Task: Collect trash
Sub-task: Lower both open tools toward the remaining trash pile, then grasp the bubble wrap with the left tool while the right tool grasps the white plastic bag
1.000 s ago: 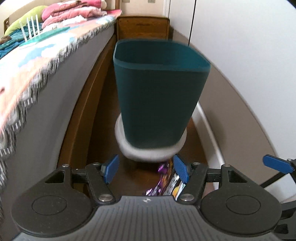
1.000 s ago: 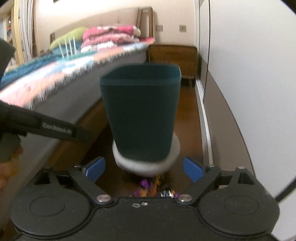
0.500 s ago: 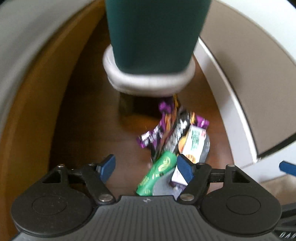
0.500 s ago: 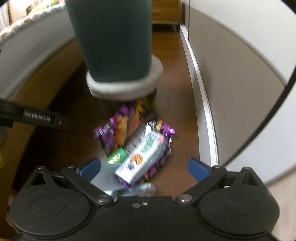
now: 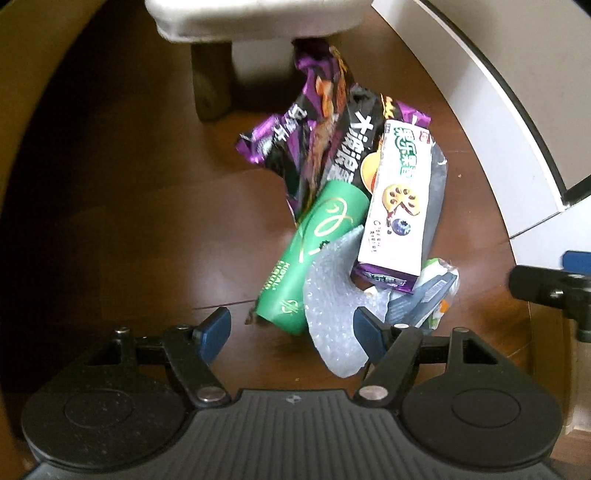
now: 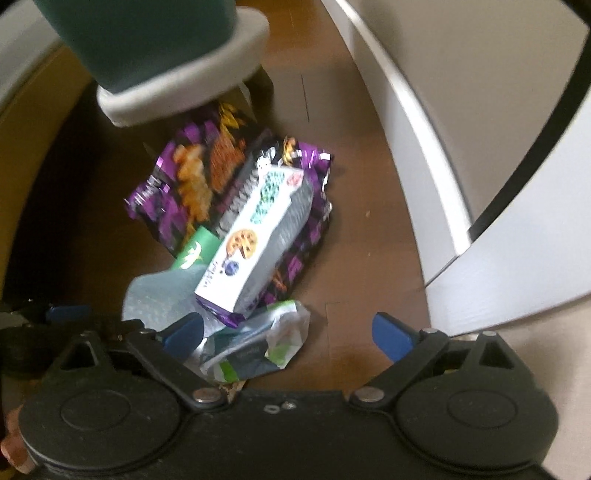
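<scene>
Left gripper (image 5: 291, 332) points steeply down at the trash pile on the brown floor (image 5: 129, 221), jaws apart, nothing clamped. Left pad (image 5: 214, 330) sits over bare floor. Between the pads, left to right: the green sleeve (image 5: 314, 254), then the bubble wrap (image 5: 332, 306), whose lower edge runs right up to the right pad (image 5: 367, 334) — whether it touches is unclear.

Ahead of the right pad: a white carton (image 5: 399, 199) lying atop purple snack bags (image 5: 310, 122), and off to the right a clear bag (image 5: 436, 291). Further ahead, a white stool (image 5: 255, 18).

Right gripper (image 6: 290, 332) is also spread wide and empty, aimed down. Its left pad (image 6: 184, 332) is at the edge of the bubble wrap; the clear bag lies between the 2 pads, nearer the left one. The carton is just ahead; the teal bin (image 6: 147, 37) on the stool is further ahead-left. Right pad (image 6: 391, 334) is over bare floor.

Handling, as judged: everything looks light.
- Bags and wrap: soft, crinkly, slick film; pinch a bunched fold or edge, not a flat face.
- Carton: stiffer, probably empty, crushable; grip across its narrow sides.
- Sleeve: curled card; squeezes flat, take it mid-length.

Pile is loose — lifting 1 piece may drag others.
</scene>
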`<state>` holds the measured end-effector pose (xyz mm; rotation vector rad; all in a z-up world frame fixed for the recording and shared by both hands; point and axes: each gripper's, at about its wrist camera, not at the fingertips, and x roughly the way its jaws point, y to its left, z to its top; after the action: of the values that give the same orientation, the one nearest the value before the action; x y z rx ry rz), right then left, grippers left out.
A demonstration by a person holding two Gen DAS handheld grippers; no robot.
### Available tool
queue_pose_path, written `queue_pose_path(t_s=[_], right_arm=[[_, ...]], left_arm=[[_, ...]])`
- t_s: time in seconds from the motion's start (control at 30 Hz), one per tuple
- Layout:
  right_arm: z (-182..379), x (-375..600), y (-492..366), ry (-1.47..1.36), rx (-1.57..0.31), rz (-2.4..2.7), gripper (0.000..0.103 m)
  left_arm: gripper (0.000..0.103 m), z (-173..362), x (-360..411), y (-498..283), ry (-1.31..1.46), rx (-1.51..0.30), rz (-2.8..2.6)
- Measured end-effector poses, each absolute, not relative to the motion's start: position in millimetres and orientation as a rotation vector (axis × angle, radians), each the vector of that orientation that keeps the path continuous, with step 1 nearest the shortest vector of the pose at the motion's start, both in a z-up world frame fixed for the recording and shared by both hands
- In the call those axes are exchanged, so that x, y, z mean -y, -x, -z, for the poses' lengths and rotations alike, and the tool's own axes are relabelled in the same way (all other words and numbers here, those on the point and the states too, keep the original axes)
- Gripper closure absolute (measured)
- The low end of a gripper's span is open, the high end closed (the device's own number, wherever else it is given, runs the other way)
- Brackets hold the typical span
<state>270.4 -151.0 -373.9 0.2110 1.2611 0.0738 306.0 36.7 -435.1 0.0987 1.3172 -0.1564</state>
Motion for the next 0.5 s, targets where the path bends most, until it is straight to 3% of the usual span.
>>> queue_pose_path(t_s=[0.37,0.5], right_arm=[[438,124,-293,-0.281,-1.432,-0.03,0.015],[454,122,-293,-0.309,-1.481,0.01,0.025]], left_arm=[[0.032,462,-42,-318,-0.069,-1.352,0.183],[0.049,468,-42,-318,-0.073,-1.376,0.202]])
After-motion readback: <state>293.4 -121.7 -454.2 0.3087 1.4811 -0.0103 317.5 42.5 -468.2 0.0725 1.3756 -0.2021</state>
